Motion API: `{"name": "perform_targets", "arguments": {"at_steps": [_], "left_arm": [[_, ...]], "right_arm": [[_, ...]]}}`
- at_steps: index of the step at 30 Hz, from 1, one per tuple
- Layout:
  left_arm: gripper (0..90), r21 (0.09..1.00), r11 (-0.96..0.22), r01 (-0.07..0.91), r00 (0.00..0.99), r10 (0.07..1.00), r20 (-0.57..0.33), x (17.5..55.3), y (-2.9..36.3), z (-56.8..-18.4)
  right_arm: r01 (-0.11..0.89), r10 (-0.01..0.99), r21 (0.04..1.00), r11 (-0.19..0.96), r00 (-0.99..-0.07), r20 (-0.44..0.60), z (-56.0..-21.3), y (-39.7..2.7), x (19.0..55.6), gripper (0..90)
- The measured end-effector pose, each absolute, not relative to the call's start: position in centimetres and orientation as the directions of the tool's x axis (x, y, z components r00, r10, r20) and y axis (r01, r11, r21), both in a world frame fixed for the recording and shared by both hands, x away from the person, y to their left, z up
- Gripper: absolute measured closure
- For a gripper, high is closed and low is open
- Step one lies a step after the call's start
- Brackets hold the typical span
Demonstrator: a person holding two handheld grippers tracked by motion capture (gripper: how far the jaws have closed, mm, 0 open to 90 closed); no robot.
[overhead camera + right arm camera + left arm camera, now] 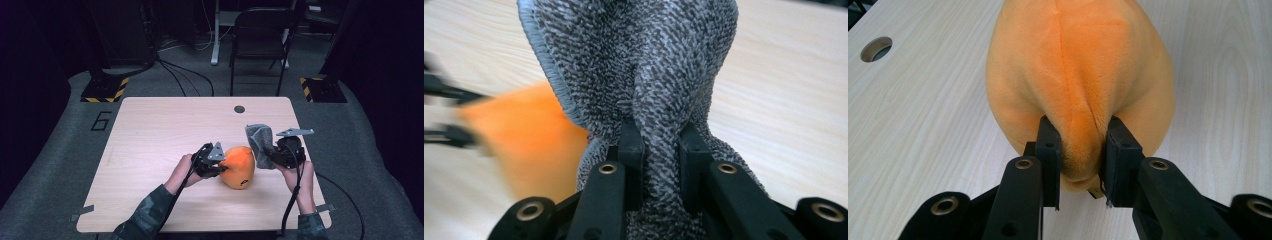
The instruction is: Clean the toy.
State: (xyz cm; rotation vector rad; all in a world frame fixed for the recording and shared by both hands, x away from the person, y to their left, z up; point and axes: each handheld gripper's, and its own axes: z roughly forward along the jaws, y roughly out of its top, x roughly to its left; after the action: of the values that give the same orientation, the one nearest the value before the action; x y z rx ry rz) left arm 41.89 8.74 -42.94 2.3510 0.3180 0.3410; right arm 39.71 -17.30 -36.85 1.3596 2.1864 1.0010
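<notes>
Item 1: orange plush toy (238, 167), rounded and soft, resting on the pale wood worktop (150, 140) right of centre, near the front edge. The left claw view gives its fuzzy pile and a centre seam running down (1078, 75); the high view gives a small dark mark low on its front.

Item 2: left claw (221, 165), held level at the toy's left side. Jaws closed to a narrow gap, pinching a fold of the plush at its near end (1079, 150).

Item 3: grey speckled cloth (260, 142), bunched and standing upward, just beside the toy's right side. The right claw view shows its knitted texture and a bound edge (639, 60), with the toy as an orange blur behind.

Item 4: right claw (272, 155), jaws nearly together, gripping a gathered fold of the cloth (663, 150).

Item 5: round grommet hole (239, 109) near the worktop's far edge; also top left in the left claw view (876, 48).

Item 6: folding chair (260, 35) on the floor beyond, seen from the high view.
</notes>
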Motion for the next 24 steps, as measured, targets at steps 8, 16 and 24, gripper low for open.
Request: {"name": "perform_targets", "arguments": {"at_steps": [8, 16, 24], "left_arm": [[72.8, 0.7, -0.703, 0.122, 0.931, 0.326, 0.165, 41.5, 9.0, -43.1], [74.0, 0.703, -0.705, 0.096, 0.921, 0.33, 0.206, 41.2, 8.6, -43.4], [75.0, 0.717, -0.692, 0.089, 0.923, 0.328, 0.202, 41.3, 8.6, -43.7]], "right_arm": [[0.558, 0.805, 0.747, 0.361, -0.591, 0.053, -35.0, -12.6, 38.0, 77.1], [0.588, 0.792, 0.672, 0.45, -0.61, 0.003, -37.8, -9.2, 38.7, 77.5], [0.613, 0.838, 0.653, 0.444, -0.541, -0.062, -38.6, -10.8, 39.6, 78.5]]}}
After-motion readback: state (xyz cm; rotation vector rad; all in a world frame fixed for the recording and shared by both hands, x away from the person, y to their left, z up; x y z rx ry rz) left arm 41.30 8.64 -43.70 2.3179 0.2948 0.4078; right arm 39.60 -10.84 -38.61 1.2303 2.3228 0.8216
